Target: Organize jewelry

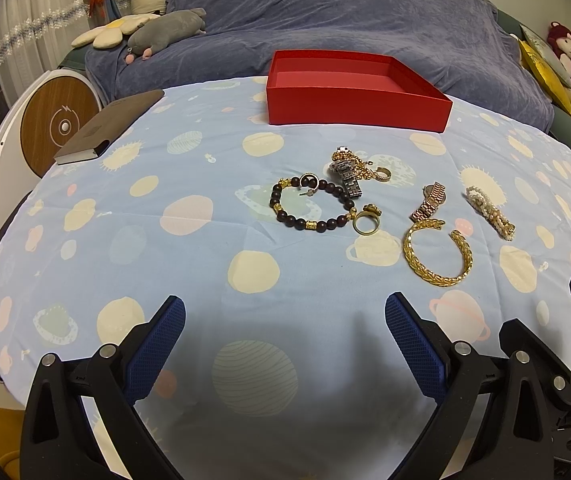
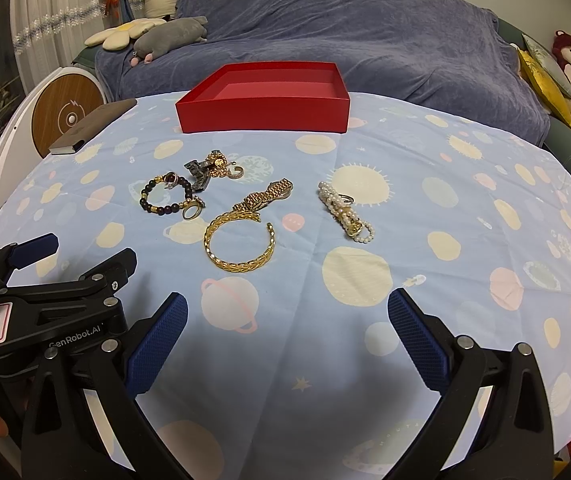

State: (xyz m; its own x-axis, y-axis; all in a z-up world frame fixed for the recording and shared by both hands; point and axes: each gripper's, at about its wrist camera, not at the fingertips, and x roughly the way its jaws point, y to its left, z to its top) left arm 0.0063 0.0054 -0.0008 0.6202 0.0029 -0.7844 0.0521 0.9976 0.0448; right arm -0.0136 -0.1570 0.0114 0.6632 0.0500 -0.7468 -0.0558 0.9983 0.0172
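Well, through my left wrist view, my left gripper [image 1: 285, 320] hangs wide open, the jewelry scattered just before the empty red box [image 1: 359, 108]. Through the right view, my right gripper [image 2: 287, 318] gapes too; I'd pinch the gold bangle [image 2: 240, 245] by its rim.

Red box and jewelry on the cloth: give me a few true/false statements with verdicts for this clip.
1. The red box holds no jewelry. True.
2. The right gripper grips the gold bangle. False: it is open, and the bangle lies on the tablecloth.
3. The left gripper is open. True.
4. The pearl bracelet lies inside the box. False: it lies on the cloth.
5. A ring lies beside the dark bead bracelet. True.
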